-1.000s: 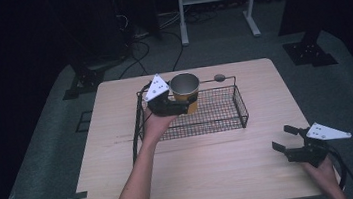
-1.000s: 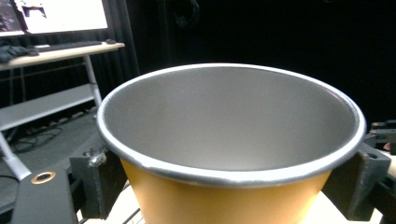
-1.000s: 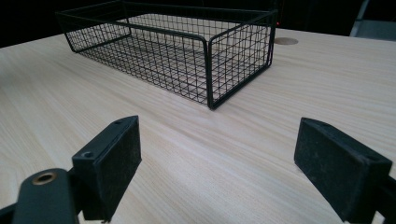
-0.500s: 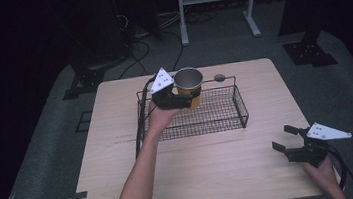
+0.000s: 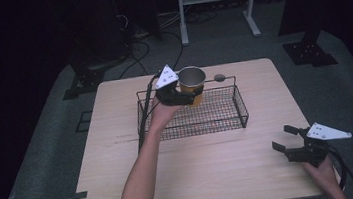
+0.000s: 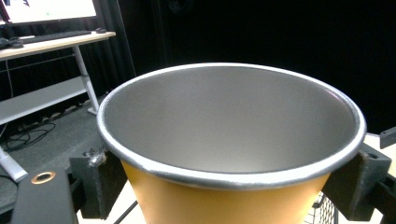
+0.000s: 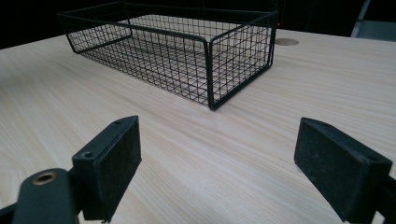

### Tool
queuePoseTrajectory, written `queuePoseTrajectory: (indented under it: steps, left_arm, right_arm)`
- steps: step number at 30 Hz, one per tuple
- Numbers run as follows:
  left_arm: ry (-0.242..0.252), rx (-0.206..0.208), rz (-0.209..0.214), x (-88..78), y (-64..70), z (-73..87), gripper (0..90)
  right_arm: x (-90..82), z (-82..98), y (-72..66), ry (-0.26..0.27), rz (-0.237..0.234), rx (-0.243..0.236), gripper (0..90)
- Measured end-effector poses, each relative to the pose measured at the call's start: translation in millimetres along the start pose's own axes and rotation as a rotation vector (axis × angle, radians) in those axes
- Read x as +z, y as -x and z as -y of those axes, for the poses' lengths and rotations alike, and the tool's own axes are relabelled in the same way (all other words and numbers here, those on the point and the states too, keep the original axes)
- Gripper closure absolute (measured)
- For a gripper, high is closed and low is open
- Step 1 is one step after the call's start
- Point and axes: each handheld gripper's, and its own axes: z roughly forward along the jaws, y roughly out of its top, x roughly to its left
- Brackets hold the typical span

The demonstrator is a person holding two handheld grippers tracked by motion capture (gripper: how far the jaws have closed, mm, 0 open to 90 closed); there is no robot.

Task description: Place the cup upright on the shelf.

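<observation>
Since the earlier high view, the left gripper [image 5: 190, 94] has carried the cup [image 5: 192, 83] a little to the right along the far side of the wire basket [image 5: 227, 122]; the right gripper [image 5: 285, 137] has kept its place near the table's right front corner.

From the high view, the left gripper is clamped on the orange cup with the silver rim (the grey three-cornered plate sits on top of it); the cup is upright and held above the far left part of the basket, close to its back rail; whether it touches the wire I cannot tell; the person's left forearm [image 5: 140, 176] reaches up across the wooden table [image 5: 208, 176]; a small round grommet [image 5: 219, 78] lies in the tabletop just behind the basket; the right gripper rests low, well apart from the basket, its jaws standing wide with nothing between them.

From the left gripper view, the cup [image 6: 231, 144] stands between the two black jaws, which press on its orange wall just under the rolled rim; its metallic inside looks bare; a pale desk [image 6: 51, 42] stands in the dark background at the left.

From the right gripper view, both pads [image 7: 112, 161] are spread far apart over bare wood; the basket [image 7: 210, 70] lies ahead, nothing inside the part that shows.
</observation>
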Motion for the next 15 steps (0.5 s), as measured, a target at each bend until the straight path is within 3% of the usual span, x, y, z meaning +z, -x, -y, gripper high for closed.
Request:
queuePoseTrajectory:
  steps: [8,15]
  left_arm:
    - [-0.013,0.004,0.035,6.9,-1.8,7.1,13.6]
    - [-0.066,0.006,0.065,12.9,-7.0,18.2,13.5]
  right_arm:
    - [0.0,0.0,0.0,0.001,-0.004,-0.003,13.8]
    - [-0.1,0.1,0.1,0.001,-0.006,-0.001,13.7]
